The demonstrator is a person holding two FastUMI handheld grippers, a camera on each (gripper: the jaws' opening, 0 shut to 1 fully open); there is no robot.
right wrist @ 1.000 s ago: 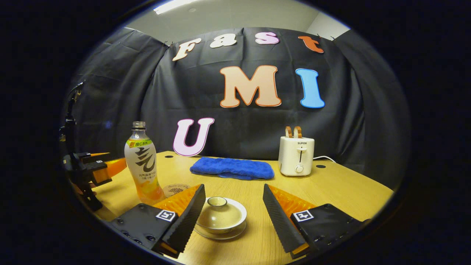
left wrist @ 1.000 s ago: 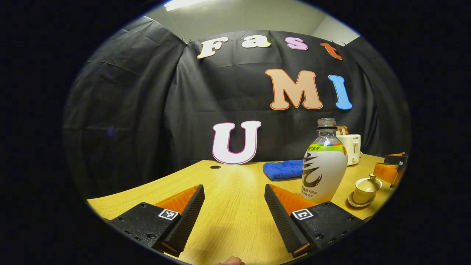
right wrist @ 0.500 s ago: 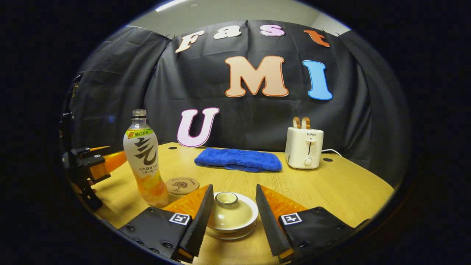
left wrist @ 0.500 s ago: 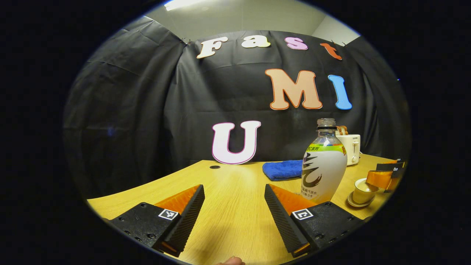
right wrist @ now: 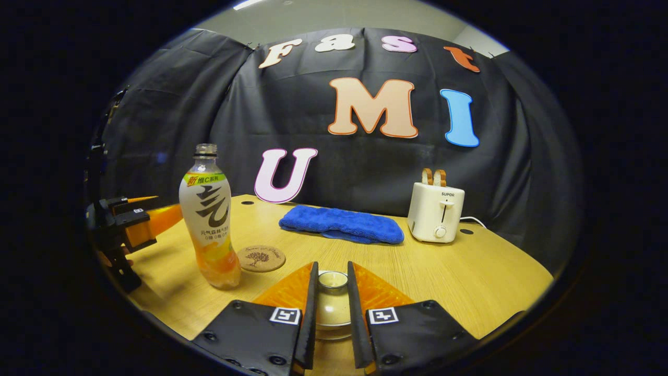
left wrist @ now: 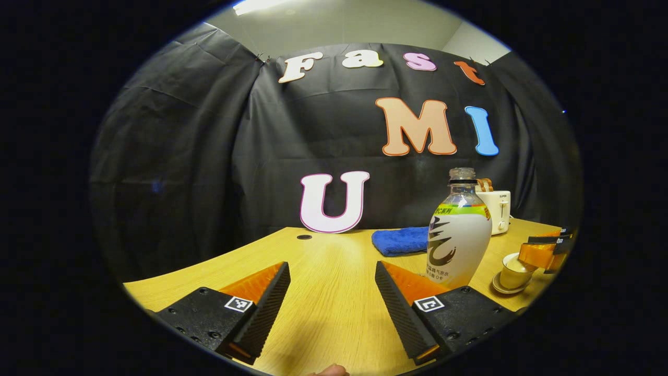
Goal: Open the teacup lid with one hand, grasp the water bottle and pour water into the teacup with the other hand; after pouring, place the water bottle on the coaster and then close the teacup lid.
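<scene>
With the right tongs [right wrist: 332,305] clamped on the knob of the cream ceramic teacup lid [right wrist: 332,308] seated on its cup, move it vertically only, while the left tongs [left wrist: 332,308] stand apart beside the upright clear plastic water bottle [right wrist: 210,219] near the round cork coaster [right wrist: 261,258] on the pale wooden surface [right wrist: 469,271] before the black cloth wall.

bare table [left wrist: 334,261], bottle [left wrist: 459,237] at right

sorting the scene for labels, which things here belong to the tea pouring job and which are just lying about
Job: teacup lid, teacup, water bottle, coaster, right gripper closed on the lid knob, left gripper open.

Lying about: blue towel, toaster, table.
</scene>
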